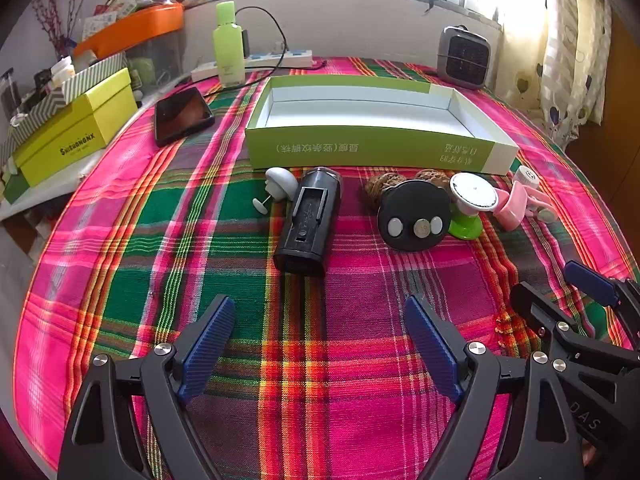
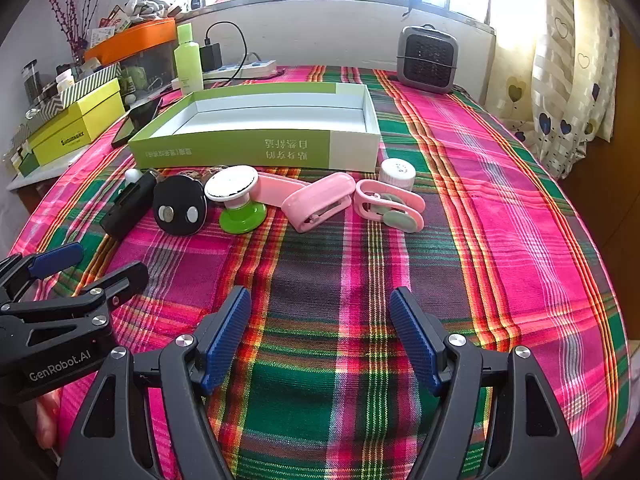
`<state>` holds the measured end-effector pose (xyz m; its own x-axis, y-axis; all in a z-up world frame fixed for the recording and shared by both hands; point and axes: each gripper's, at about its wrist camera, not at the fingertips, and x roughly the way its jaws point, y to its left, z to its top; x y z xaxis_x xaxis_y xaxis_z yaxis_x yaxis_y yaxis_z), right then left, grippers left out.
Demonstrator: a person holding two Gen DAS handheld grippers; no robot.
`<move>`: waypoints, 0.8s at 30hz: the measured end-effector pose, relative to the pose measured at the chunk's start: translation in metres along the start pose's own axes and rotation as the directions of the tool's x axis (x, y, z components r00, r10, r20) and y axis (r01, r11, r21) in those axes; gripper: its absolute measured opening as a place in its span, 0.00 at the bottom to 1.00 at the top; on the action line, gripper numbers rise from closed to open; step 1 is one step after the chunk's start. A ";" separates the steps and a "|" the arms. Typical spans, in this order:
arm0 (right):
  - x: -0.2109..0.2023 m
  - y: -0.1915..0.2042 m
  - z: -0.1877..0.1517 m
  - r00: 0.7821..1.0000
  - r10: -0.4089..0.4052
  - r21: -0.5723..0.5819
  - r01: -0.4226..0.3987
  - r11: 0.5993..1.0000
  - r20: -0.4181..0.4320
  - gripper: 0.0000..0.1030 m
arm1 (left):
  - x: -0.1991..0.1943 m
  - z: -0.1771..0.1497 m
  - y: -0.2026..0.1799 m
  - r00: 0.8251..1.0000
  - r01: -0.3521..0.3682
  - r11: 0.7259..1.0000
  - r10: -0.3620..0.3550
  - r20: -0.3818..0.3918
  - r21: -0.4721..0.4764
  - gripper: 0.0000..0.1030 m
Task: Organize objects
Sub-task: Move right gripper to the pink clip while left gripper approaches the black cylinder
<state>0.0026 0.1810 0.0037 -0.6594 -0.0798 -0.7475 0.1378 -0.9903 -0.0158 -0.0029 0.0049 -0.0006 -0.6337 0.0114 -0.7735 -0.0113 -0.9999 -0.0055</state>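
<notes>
An empty green-and-white shallow box (image 1: 372,148) (image 2: 256,148) lies on the plaid cloth. In front of it sits a row of small things: a white knob (image 1: 280,184), a black cylinder device (image 1: 310,222) (image 2: 128,206), two walnuts (image 1: 382,184), a black round disc (image 1: 414,216) (image 2: 180,206), a green-and-white knob (image 1: 470,204) (image 2: 238,200), pink clips (image 2: 316,204) (image 2: 390,206) and a small white bottle (image 2: 397,173). My left gripper (image 1: 320,336) is open and empty, short of the cylinder. My right gripper (image 2: 320,328) is open and empty, short of the clips.
A black phone (image 1: 182,116), a green bottle (image 1: 228,46), a power strip (image 1: 256,64) and a grey heater (image 1: 464,58) stand behind the box. Yellow-green boxes (image 1: 76,136) and an orange tray (image 1: 132,28) crowd the left. The table edge drops off at the right (image 2: 600,208).
</notes>
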 end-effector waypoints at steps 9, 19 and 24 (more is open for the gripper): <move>0.000 0.000 0.000 1.000 0.000 0.000 0.000 1.000 0.000 0.70 | 0.000 -0.001 -0.001 1.000 0.000 1.000 0.000 0.001 0.002 0.84; 0.001 -0.005 0.001 0.999 0.033 -0.021 -0.033 0.999 -0.010 0.70 | -0.003 -0.002 0.002 0.999 0.053 0.998 -0.053 -0.010 0.045 0.84; 0.001 -0.026 0.005 0.998 0.068 0.020 -0.068 0.997 -0.013 0.70 | -0.006 -0.001 0.011 0.997 0.077 0.996 -0.077 -0.008 0.051 0.84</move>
<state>-0.0057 0.2062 0.0069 -0.6389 -0.1455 -0.7554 0.1673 -0.9847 0.0482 0.0010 -0.0066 0.0033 -0.6250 0.0885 -0.7756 -0.1001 -0.9944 -0.0328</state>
